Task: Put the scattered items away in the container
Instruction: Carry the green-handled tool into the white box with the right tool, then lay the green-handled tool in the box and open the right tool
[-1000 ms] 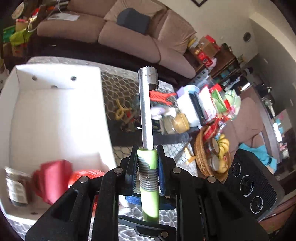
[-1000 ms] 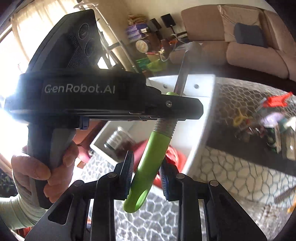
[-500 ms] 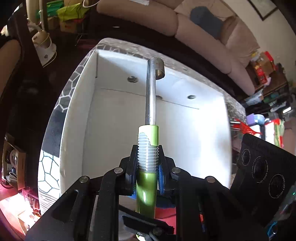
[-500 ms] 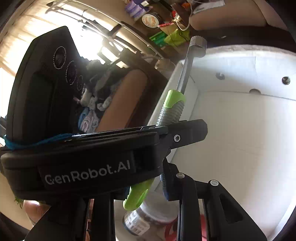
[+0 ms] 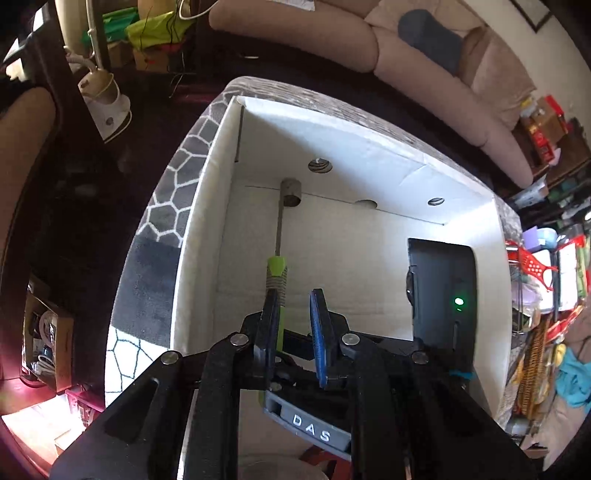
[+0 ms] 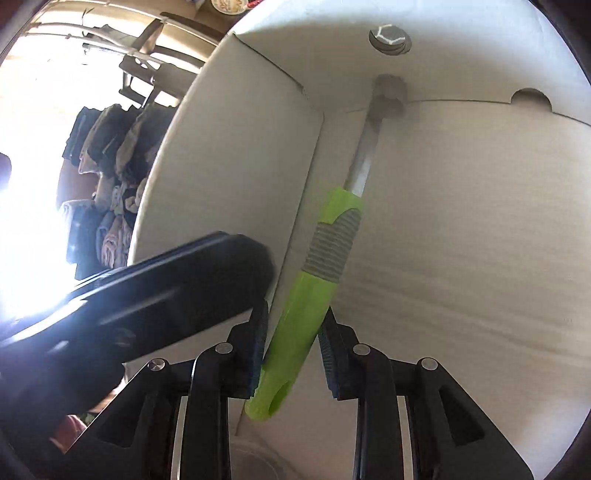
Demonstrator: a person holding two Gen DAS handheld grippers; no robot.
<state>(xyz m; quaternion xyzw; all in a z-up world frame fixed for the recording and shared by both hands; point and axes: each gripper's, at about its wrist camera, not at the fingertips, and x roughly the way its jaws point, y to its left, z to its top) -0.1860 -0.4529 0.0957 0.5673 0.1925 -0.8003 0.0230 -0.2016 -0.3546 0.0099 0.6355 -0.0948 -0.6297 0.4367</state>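
Corer, green-handled with a steel shaft, now lies inside the white cardboard container. Its round cutting end rests at the foot of the far wall, near the left corner. Half a second ago the left gripper was clamped on the ribbed grey part of the handle, with the tool held out over the box. Now its jaws stand parted and the handle only lies alongside the left pad, so the grip has been let go.

The right gripper has its jaws parted too. The handle's looped end sits loosely between them, with a gap on one side. Its black body is in the box beside the left one.

My judgement is that this item is delivered, and both grippers can lift clear and go back for the next one.

The container's floor is otherwise mostly bare in these views, and its walls have small round holes. It stands on a bench covered in a grey hexagon pattern. More clutter waits to the right, including a red plastic piece. Beyond the box is a beige sofa, and the right view shows clothes on a rack by a bright window.
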